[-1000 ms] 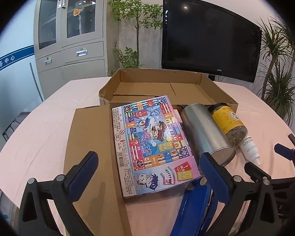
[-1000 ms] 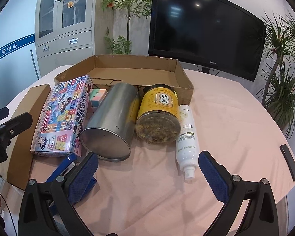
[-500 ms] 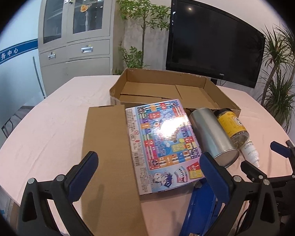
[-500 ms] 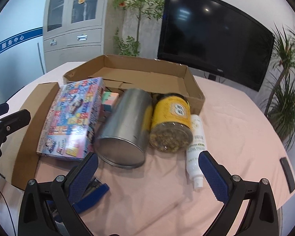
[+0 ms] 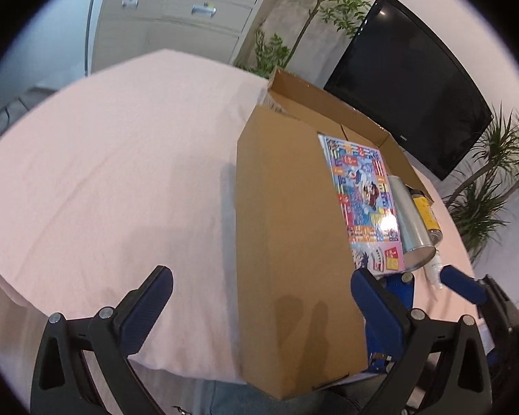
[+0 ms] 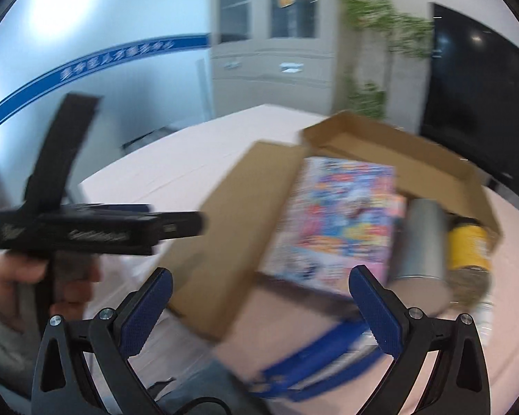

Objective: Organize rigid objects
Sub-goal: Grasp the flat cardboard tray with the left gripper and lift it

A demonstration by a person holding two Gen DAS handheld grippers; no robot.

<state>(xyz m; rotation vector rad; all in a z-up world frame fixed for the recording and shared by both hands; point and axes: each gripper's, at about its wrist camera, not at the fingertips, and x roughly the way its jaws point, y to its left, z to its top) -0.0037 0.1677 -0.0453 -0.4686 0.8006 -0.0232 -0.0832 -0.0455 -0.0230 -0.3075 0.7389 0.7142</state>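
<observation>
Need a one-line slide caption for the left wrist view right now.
Open left hand-held gripper over the cardboard flap, with game box, metal can and yellow jar alongside on the pink tablecloth.

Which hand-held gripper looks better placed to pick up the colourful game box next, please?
Probably the right hand-held gripper: open, it faces the game box just ahead. The left hand-held gripper, also open, points at the cardboard flap and tablecloth, with the box off to its right.

Pink tablecloth [image 5: 121,173]; brown cardboard box [image 5: 287,207]; multicoloured cartoon-print game box [image 5: 363,200]; silver tin [image 5: 410,221]; yellow-labelled jar [image 5: 425,211]; gripper pads [image 5: 148,304] showing blue, textured.
</observation>
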